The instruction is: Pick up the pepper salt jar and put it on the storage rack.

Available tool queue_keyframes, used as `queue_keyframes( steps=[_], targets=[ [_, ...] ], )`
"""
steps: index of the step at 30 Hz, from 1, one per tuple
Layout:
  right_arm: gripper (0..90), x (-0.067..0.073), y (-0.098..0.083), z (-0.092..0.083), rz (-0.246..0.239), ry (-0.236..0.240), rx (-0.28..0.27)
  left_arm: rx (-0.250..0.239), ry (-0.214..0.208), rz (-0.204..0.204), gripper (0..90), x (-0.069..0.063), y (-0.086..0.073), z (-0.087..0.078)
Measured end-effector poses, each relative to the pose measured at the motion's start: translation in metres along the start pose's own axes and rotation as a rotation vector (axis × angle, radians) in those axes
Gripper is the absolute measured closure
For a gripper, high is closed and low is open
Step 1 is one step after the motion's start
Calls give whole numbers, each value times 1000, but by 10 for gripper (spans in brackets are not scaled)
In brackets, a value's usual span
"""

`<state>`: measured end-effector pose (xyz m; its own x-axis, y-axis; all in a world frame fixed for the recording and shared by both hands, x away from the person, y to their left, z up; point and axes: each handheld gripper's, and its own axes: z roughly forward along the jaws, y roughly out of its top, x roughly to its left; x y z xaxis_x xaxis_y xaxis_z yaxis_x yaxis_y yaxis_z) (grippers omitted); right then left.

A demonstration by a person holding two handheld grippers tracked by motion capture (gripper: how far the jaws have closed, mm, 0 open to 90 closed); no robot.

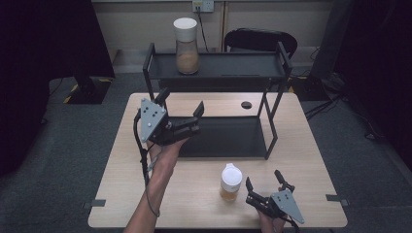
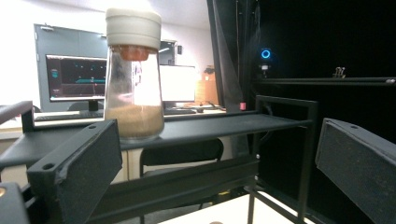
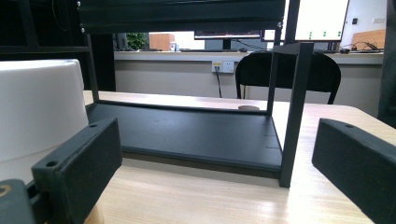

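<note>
Left claw: my left claw (image 1: 182, 103) hangs above the worktop at the left end of the rack, jaws spread wide, gripping nothing.
Left claw's aim: in the left gripper view its jaws frame the tall jar (image 2: 133, 74) on the top shelf; the jar stands beyond them, apart from both jaws.
Tall jar: clear glass, white cap, brown powder filling the lower part; it stands upright at the left part of the top shelf (image 1: 233, 65).
Right claw: my right claw (image 1: 265, 183) sits low over the near edge of the worktop (image 1: 311, 160), jaws wide apart, holding nothing.
Small jar: a white-capped jar (image 1: 231, 182) with amber contents stands upright on the worktop just left of my right claw; in the right gripper view its white cap rises just behind the left jaw, outside the gap. Whether they touch, I cannot tell.
Rack: a black two-tier metal rack (image 1: 271, 121) stands on the worktop's far half; its lower shelf (image 3: 196, 135) is bare.
</note>
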<state>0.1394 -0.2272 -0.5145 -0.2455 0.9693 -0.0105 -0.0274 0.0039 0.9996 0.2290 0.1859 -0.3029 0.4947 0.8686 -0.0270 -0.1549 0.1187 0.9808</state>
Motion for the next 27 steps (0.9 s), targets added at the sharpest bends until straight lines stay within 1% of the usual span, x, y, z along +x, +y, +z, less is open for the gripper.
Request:
queue_keyframes(
  steps=[2, 4, 6, 8, 10, 14, 19, 23, 25, 27],
  targets=[
    [3, 0, 0, 0, 0, 0, 0, -11, -1, -3, 0, -2, -4, -6],
    [3, 0, 0, 0, 0, 0, 0, -8, -1, 1, 0, -3, -7, -10],
    [3, 0, 0, 0, 0, -2, 0, -3, 8, -14, 0, -6, -9, -15],
    [3, 0, 0, 0, 1, -2, 0, -14, 13, -24, 0, -8, -16, -21],
    [3, 0, 0, 0, 0, 0, 0, -5, 21, -14, 0, -10, -21, -26],
    [3, 0, 0, 0, 1, 2, -1, 2, 34, -16, 0, -8, -33, -36],
    [3, 0, 0, 0, 0, 1, 0, 32, 32, -43, 0, -2, -50, -43],
    [3, 0, 0, 0, 0, 1, 0, 47, 32, -32, 0, -2, -65, -49],
    [3, 0, 0, 0, 0, 1, 0, 48, 35, -52, 0, -2, -73, -54],
    [3, 0, 0, 0, 0, 1, -1, 54, 40, -50, 0, -3, -80, -58]
  ],
)
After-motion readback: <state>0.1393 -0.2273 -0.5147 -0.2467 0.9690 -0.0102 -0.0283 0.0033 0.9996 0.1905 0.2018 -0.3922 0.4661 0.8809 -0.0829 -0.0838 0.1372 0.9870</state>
